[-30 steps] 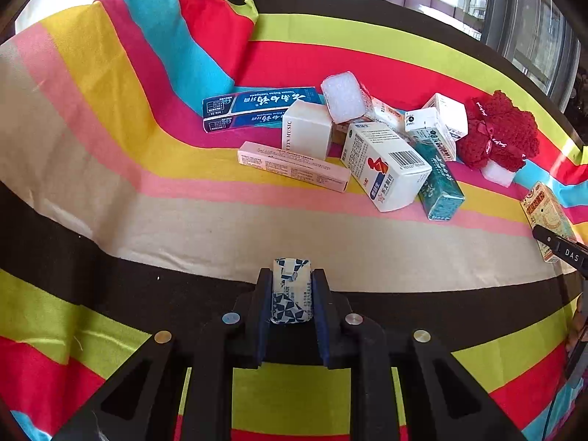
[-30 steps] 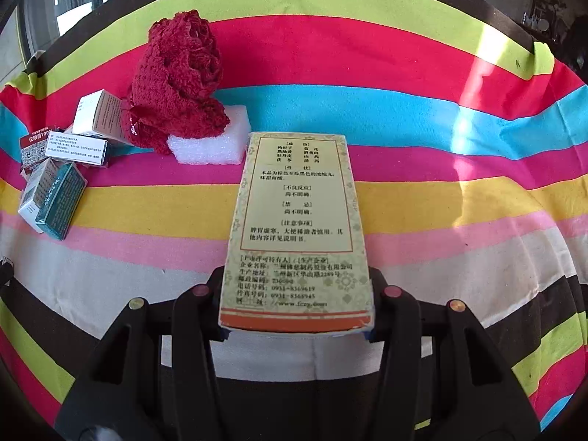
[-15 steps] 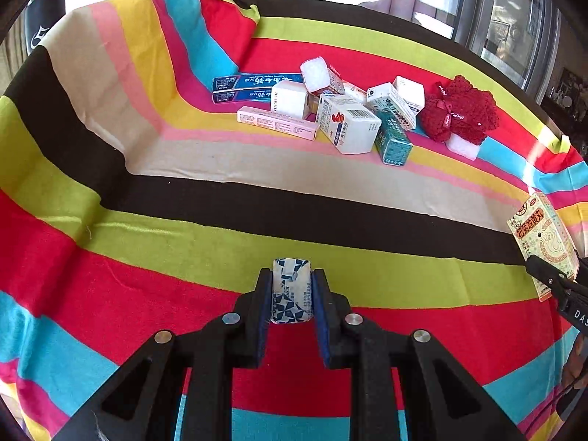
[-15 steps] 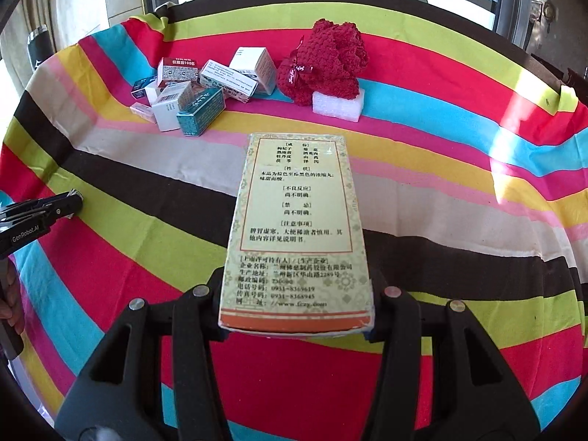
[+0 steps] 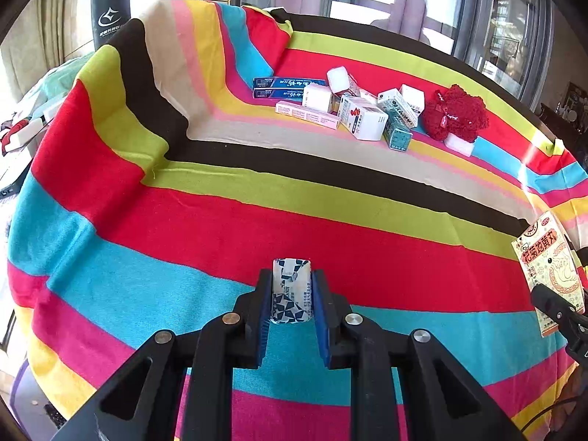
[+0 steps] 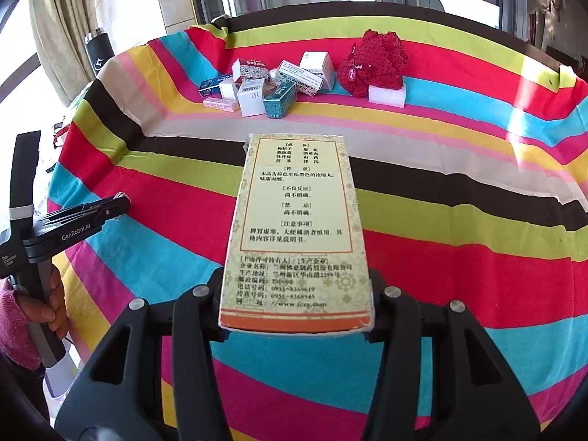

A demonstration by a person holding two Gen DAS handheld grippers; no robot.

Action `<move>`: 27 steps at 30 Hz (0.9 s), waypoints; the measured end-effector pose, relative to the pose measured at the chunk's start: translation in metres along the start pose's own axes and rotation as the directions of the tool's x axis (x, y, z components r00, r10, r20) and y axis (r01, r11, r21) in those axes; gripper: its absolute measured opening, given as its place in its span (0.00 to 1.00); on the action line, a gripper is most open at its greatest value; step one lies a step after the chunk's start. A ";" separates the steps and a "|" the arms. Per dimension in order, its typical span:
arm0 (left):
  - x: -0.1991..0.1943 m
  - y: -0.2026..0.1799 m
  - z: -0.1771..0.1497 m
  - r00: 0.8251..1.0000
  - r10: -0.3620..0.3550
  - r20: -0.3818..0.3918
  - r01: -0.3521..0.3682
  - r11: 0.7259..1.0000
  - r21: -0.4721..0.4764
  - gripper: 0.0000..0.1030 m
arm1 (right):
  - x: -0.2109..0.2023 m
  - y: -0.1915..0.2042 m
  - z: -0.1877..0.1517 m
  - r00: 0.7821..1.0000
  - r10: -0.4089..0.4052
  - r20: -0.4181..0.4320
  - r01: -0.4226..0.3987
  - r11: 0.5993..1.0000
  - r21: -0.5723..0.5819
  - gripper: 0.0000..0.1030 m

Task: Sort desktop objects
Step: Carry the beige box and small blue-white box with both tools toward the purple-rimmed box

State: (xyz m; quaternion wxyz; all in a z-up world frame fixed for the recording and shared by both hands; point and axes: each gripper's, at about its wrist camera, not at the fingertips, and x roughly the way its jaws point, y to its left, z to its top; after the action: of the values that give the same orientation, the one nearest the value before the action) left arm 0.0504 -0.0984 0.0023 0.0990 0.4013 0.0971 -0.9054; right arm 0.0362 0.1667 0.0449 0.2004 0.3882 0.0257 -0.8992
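Observation:
In the left wrist view my left gripper [image 5: 292,279] is shut on a small blue-and-white patterned packet [image 5: 291,294], held above the striped cloth [image 5: 183,228] near its front edge. My right gripper [image 6: 296,275] is shut on a flat yellow medicine box [image 6: 297,213] printed with text, which hides its fingertips. That box [image 5: 551,268] also shows at the right edge of the left wrist view. The left gripper [image 6: 92,213] appears at the left of the right wrist view, held by a hand [image 6: 55,301]. A pile of small boxes [image 5: 360,117] [image 6: 264,88] lies far back.
A red knitted item [image 5: 455,117] [image 6: 375,62] rests on a white foam block [image 5: 457,145] [image 6: 386,95] right of the pile. A black tumbler [image 5: 110,14] [image 6: 97,55] stands beyond the cloth's left corner. Windows lie behind the table.
Both grippers have drawn back from the pile toward the near side of the cloth, each still holding its item. The pile now looks smaller and farther away.

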 end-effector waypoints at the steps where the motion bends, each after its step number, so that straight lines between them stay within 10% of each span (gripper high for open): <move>1: -0.005 0.003 -0.003 1.000 0.005 0.007 -0.005 1.000 0.002 0.21 | -0.003 0.005 -0.003 1.000 0.006 0.005 -0.006 1.000 0.003 0.51; 27: -0.099 0.093 -0.061 0.992 0.060 0.114 -0.046 0.991 -0.125 0.21 | -0.010 0.152 -0.030 0.995 0.086 -0.057 -0.098 0.954 -0.284 0.51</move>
State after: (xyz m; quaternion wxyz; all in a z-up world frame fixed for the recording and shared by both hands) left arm 0.1830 -0.1625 0.0269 0.1530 0.3430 0.1357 -0.9168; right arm 0.1211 0.0372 0.0477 0.2954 0.3758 0.1418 -0.8668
